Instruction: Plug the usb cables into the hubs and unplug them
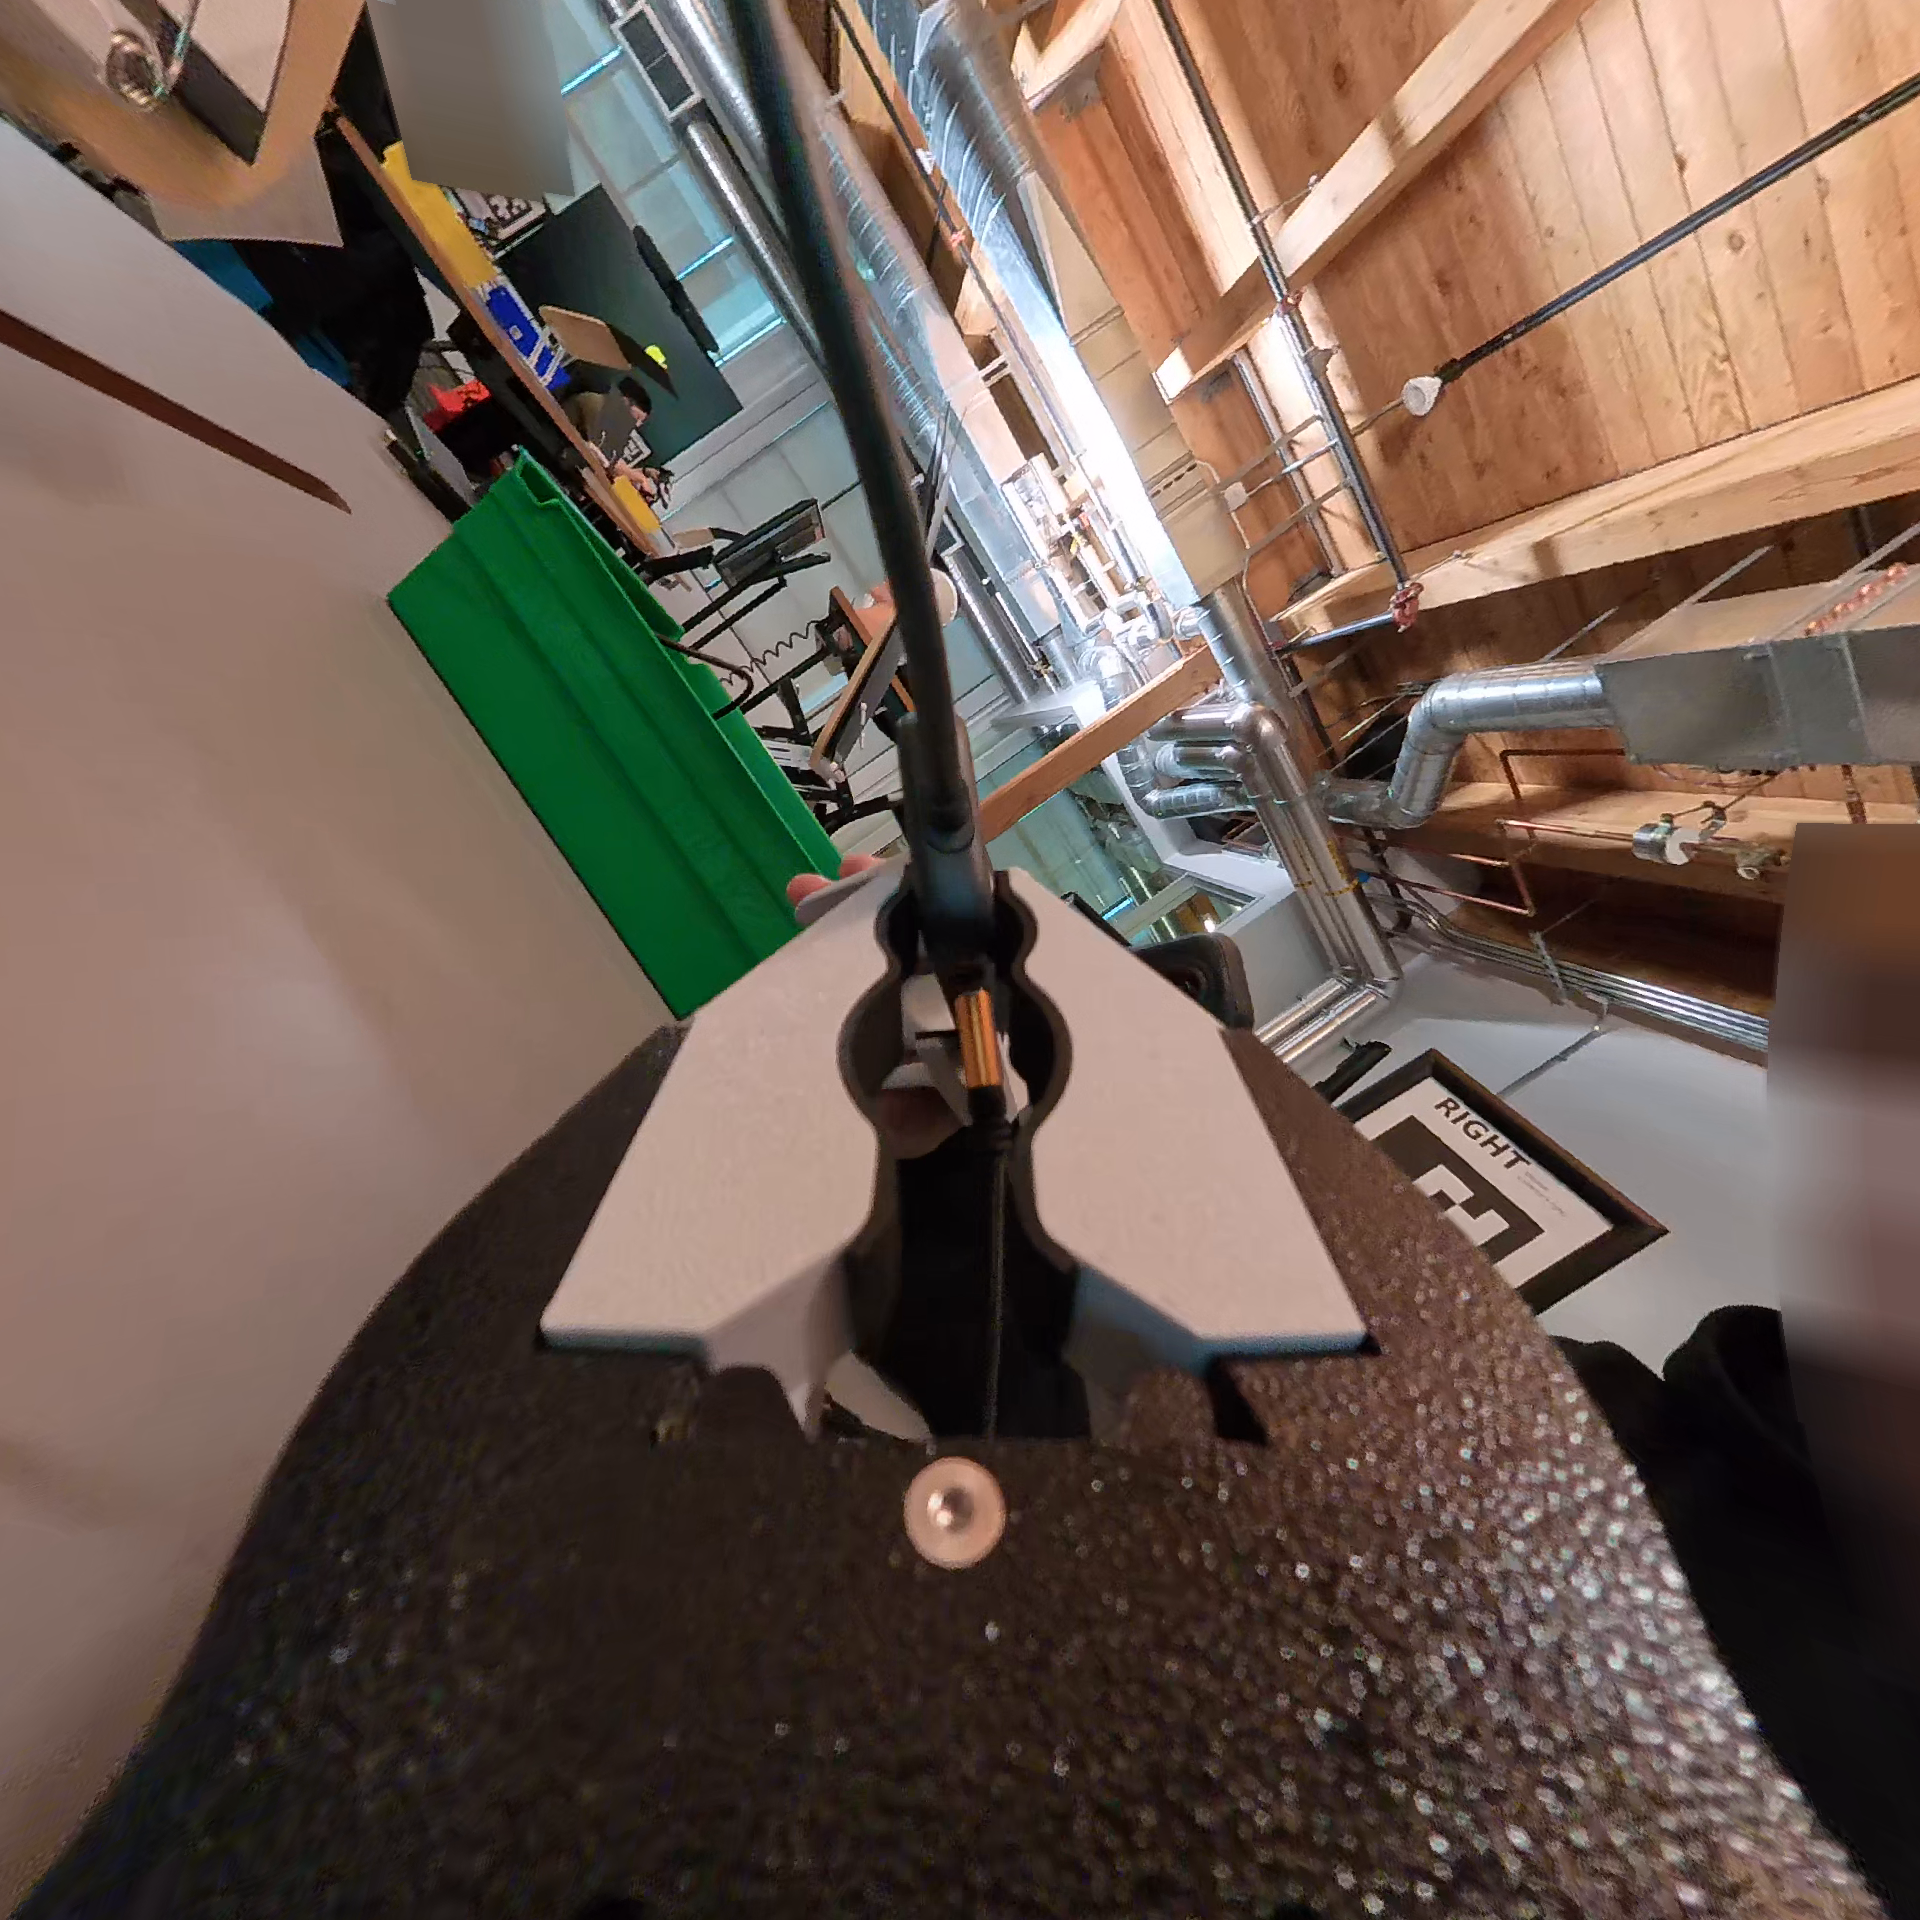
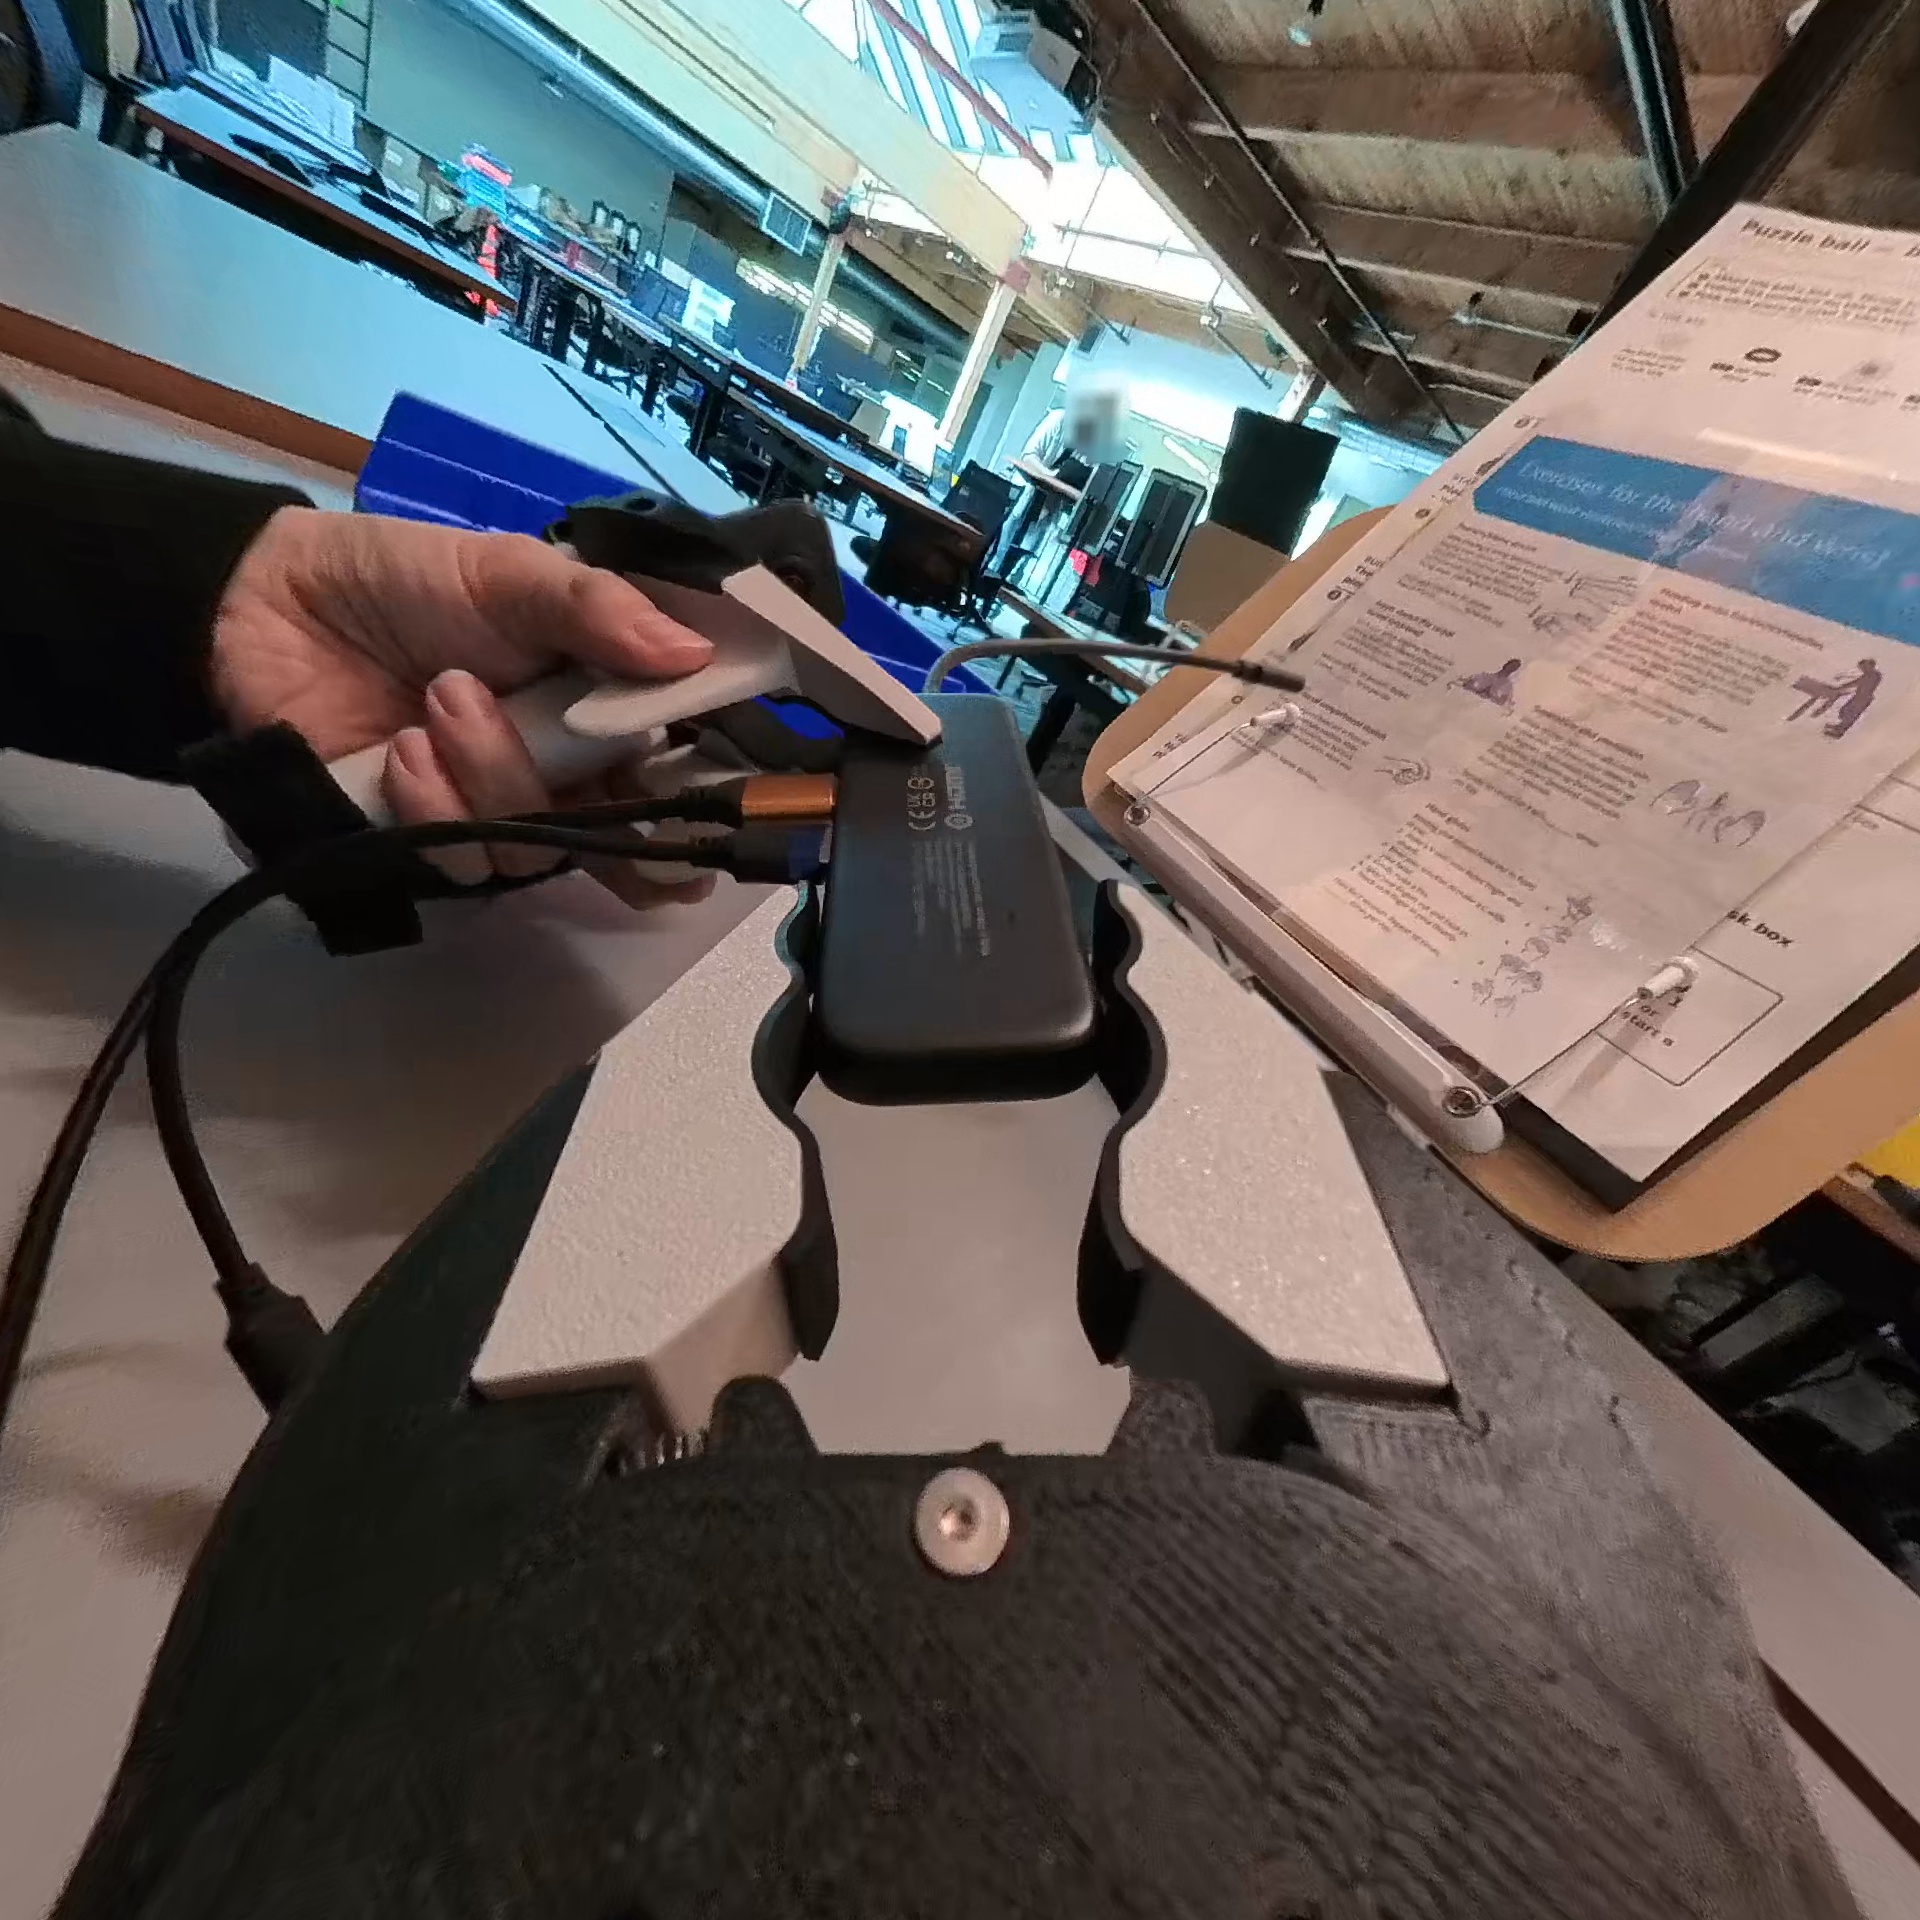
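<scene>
A dark grey USB hub [image 2: 951, 904] sits between the fingers of my right gripper [image 2: 956, 935], which is shut on its near end above the white table [image 2: 343, 1060]. An orange USB plug [image 2: 795, 798] and a blue-tipped plug [image 2: 774, 857] are in the hub's left side, and their black cables [image 2: 187, 1039] run off left. My left gripper [image 1: 951, 894], held by a hand [image 2: 416, 623], is shut around the orange plug [image 1: 979, 1039]. Its upper finger [image 2: 831, 665] reaches onto the hub's top. The hub's edge [image 1: 945, 842] shows between the left fingertips.
A wooden document stand with printed sheets [image 2: 1558, 727] stands close on the right of the hub. A blue bin [image 2: 468, 468] lies behind the hand. A green bin [image 1: 603, 748] and a framed marker card [image 1: 1496, 1174] show in the left wrist view.
</scene>
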The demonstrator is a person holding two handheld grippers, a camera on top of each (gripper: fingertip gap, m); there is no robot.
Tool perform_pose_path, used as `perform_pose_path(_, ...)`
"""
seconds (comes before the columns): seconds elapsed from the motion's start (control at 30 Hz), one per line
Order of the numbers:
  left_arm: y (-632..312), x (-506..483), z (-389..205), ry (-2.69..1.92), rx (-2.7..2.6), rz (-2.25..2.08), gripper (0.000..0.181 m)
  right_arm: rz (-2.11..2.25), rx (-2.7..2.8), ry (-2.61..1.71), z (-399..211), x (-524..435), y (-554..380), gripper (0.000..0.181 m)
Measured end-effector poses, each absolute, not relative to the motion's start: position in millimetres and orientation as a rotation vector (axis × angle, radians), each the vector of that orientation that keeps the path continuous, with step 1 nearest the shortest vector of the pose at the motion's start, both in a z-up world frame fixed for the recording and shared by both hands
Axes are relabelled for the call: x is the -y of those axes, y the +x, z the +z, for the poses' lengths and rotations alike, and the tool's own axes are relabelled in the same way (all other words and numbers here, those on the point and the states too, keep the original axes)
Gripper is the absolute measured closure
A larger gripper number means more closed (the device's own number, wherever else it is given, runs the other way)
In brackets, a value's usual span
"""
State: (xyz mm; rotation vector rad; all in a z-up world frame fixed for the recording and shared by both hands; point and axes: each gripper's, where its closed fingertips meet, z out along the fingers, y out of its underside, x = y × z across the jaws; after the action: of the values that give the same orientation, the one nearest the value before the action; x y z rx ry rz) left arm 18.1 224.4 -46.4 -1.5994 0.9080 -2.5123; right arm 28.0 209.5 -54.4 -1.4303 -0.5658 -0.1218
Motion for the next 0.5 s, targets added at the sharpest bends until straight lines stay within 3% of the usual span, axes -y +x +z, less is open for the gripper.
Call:
perform_pose_path(0.07,16.2,-223.8,-41.6,-1.554,-0.945,-2.488,0.166,-0.06,0.546,-1.419,-49.1,-206.6,26.4,0.129)
perform_pose_path(0.2,9.2,-226.9,-32.3,-1.475,-1.101,-2.283,0.14,0.087,0.459,-1.342,-29.9,-196.5,31.2,0.129)
perform_pose_path(0.33,-9.4,-251.4,-16.1,-1.318,-1.249,-1.781,0.116,0.235,0.399,-1.255,-12.6,-182.2,39.7,0.129)
perform_pose_path(0.43,-32.8,-252.8,5.1,-1.046,-1.329,-1.437,0.114,0.338,0.403,-1.211,-6.4,-172.9,39.5,0.129)
perform_pose_path(0.5,-38.1,-234.0,4.0,-0.963,-1.424,-1.437,0.113,0.434,0.43,-1.184,-4.7,-166.9,32.1,0.129)
